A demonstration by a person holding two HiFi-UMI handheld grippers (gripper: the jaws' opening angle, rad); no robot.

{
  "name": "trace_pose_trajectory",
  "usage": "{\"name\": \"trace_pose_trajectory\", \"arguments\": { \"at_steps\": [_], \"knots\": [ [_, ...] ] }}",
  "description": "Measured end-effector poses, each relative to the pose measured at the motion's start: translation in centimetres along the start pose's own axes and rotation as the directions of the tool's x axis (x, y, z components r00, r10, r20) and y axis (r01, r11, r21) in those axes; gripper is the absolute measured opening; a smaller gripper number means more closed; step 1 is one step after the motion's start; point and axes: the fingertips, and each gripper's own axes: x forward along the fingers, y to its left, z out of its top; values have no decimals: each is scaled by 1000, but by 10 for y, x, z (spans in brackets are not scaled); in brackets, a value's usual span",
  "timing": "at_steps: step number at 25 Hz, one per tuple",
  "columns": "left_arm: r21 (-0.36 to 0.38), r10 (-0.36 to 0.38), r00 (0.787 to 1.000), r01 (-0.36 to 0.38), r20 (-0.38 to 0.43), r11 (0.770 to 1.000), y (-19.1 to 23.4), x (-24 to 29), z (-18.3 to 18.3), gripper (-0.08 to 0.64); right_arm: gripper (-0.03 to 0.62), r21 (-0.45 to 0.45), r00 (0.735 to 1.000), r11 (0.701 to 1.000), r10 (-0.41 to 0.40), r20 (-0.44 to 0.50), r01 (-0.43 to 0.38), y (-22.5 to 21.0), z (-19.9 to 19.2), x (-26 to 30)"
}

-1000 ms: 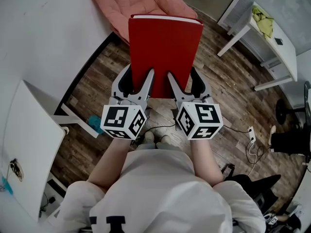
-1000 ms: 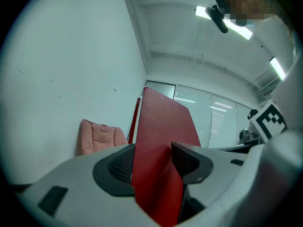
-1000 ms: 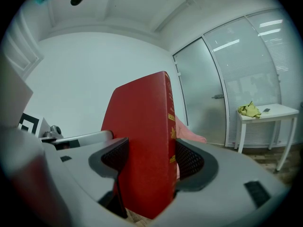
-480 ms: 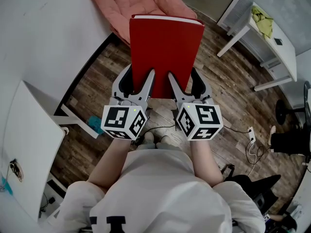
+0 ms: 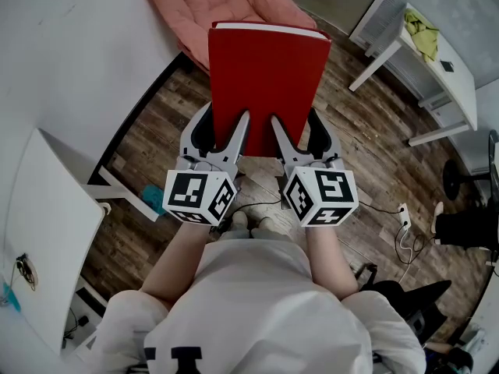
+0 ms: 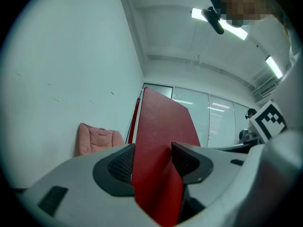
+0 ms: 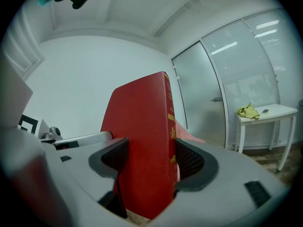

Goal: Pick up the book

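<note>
A red hardcover book (image 5: 265,76) is held up in the air, well above the wooden floor, its near edge clamped from both sides. My left gripper (image 5: 222,135) is shut on the book's near left part, and my right gripper (image 5: 300,135) is shut on its near right part. In the left gripper view the red book (image 6: 158,141) stands between the two dark pads. In the right gripper view the book (image 7: 147,126) shows its spine with gold print, pinched between the pads. The book's far end with white pages points away from me.
A pink cushioned chair (image 5: 210,6) sits beyond the book by the white wall. A white table (image 5: 437,61) with a yellow-green cloth (image 5: 422,31) stands at the right. A white desk (image 5: 39,232) is at the left. Cables and a power strip (image 5: 403,216) lie on the floor.
The book and both grippers have drifted very slightly to the right; the hold is unchanged.
</note>
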Motion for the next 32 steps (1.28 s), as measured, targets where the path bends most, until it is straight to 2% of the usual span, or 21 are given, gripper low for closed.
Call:
{"name": "trace_pose_trajectory", "arguments": {
  "at_steps": [4,10,32],
  "knots": [
    [11,-7,1000,7,18,1000,-3,-2,5,230,314,-4,999,1000,-9,40,10,1,5,-4],
    [0,-2,1000,2,15,1000,-6,-5,1,231,315,-23,999,999,-30,36,31,0,3,-10],
    [11,-5,1000,5,14,1000,-7,-15,4,231,316,-1,999,1000,-21,41,21,7,1,-16]
  ]
}}
